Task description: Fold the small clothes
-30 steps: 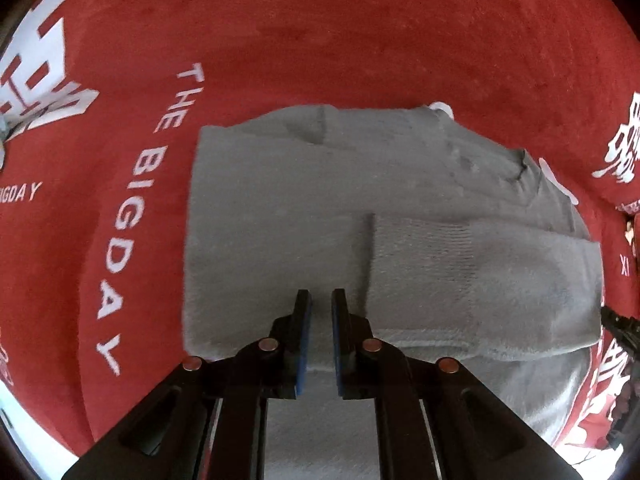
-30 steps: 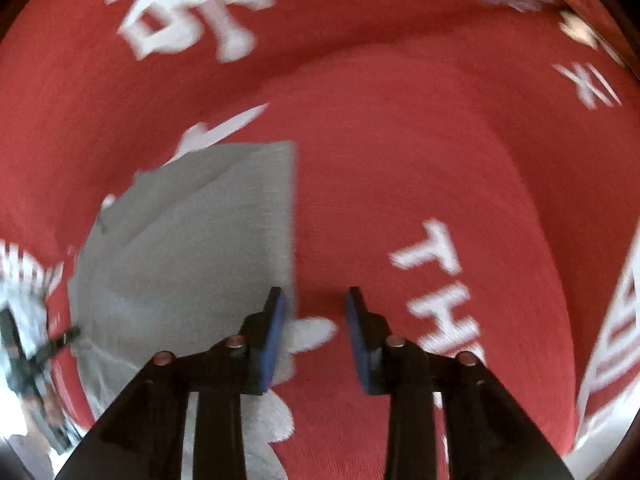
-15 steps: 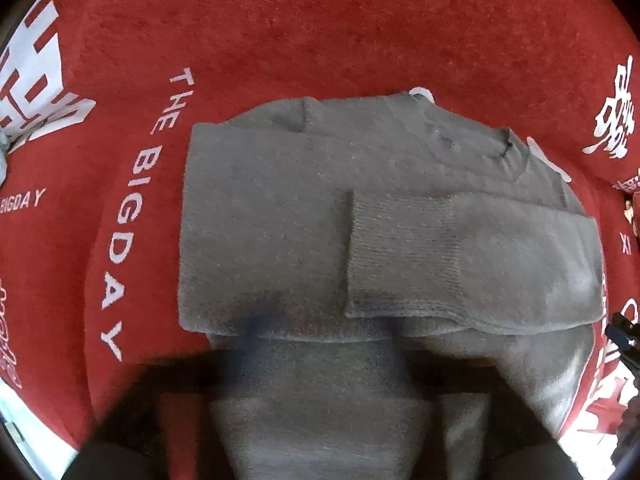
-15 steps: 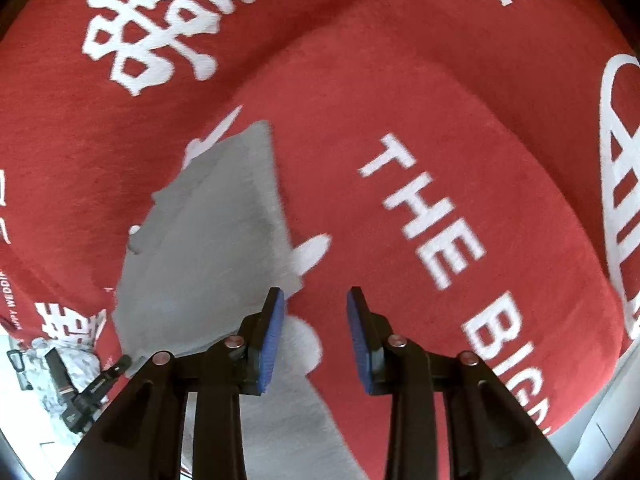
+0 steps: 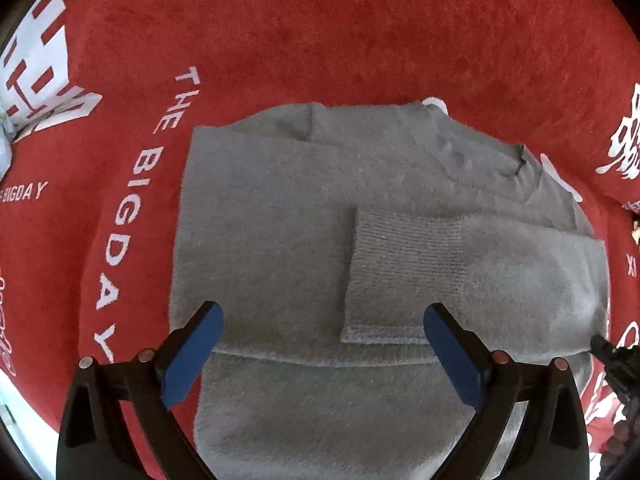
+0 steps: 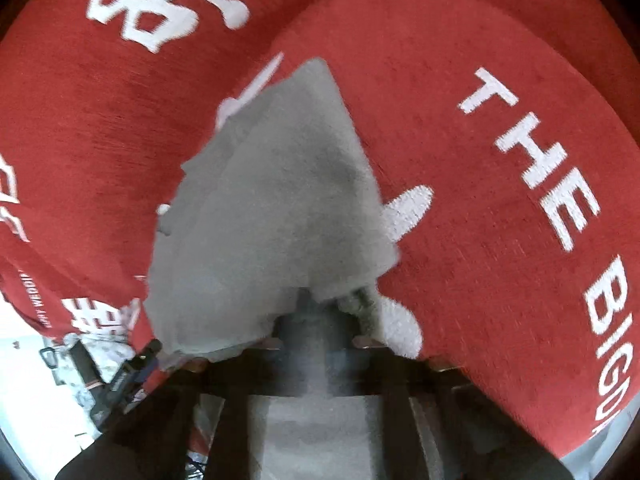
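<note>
grey sweater [image 5: 280,220] laid flat on red cloth [image 5: 320,40], sleeve folded across | left tool [image 5: 320,344] spread wide above near hem, nothing gripped | right tool [image 6: 316,304] clenched on sweater edge (blurred)

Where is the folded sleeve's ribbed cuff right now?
In the left wrist view, the cuff lies flat across the grey sweater, right of centre, just ahead of the open left gripper.

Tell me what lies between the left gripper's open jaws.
In the left wrist view, the grey fuzzy sweater, with its folded ribbed sleeve cuff, lies between the left gripper's jaws.
</note>
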The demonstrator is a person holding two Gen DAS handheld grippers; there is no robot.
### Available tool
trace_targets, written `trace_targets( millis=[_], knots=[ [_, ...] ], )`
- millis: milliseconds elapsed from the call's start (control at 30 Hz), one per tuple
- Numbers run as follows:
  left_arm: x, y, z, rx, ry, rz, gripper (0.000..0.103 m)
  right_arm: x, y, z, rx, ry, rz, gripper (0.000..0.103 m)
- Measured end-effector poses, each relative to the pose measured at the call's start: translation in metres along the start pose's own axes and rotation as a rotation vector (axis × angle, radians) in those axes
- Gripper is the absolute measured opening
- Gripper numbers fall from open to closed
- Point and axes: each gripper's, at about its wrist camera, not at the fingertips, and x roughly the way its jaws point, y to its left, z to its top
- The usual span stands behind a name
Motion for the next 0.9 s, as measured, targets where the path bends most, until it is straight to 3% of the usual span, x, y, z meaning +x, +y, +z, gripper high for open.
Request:
trace_targets(
  millis=[100, 200, 267, 333, 367, 400, 567, 900],
  knots=[
    [0.009, -0.007, -0.001, 0.023, 0.007, 0.016, 0.101, -0.001, 0.01, -0.001, -0.082, -0.016, -0.052, 0.006],
    [0.015, -0.007, -0.002, 0.014, 0.032, 0.002, 0.094, 0.006, 0.008, -0.004, -0.132, 0.012, -0.101, 0.006],
    [0.011, -0.006, 0.001, 0.003, 0.023, -0.03, 0.082, 0.006, 0.003, -0.002, -0.119, 0.013, -0.08, 0.006],
    [0.009, -0.007, 0.004, 0.004, 0.025, -0.067, 0.053, 0.005, 0.002, 0.0, -0.113, 0.012, -0.077, 0.006],
    [0.008, -0.009, 0.005, 0.015, 0.026, -0.091, 0.026, 0.004, 0.004, 0.0, -0.122, 0.009, -0.085, 0.006],
    [0.007, -0.012, 0.005, 0.026, 0.031, -0.109, 0.015, 0.003, 0.005, 0.0, -0.133, 0.007, -0.094, 0.006],
    [-0.007, -0.014, -0.001, 0.07, -0.003, -0.109, 0.007, -0.007, 0.018, -0.001, -0.207, -0.022, -0.127, 0.006],
    [-0.008, 0.001, -0.013, 0.095, 0.017, -0.049, 0.006, -0.002, 0.01, -0.002, -0.24, 0.006, -0.142, 0.006]
  ],
)
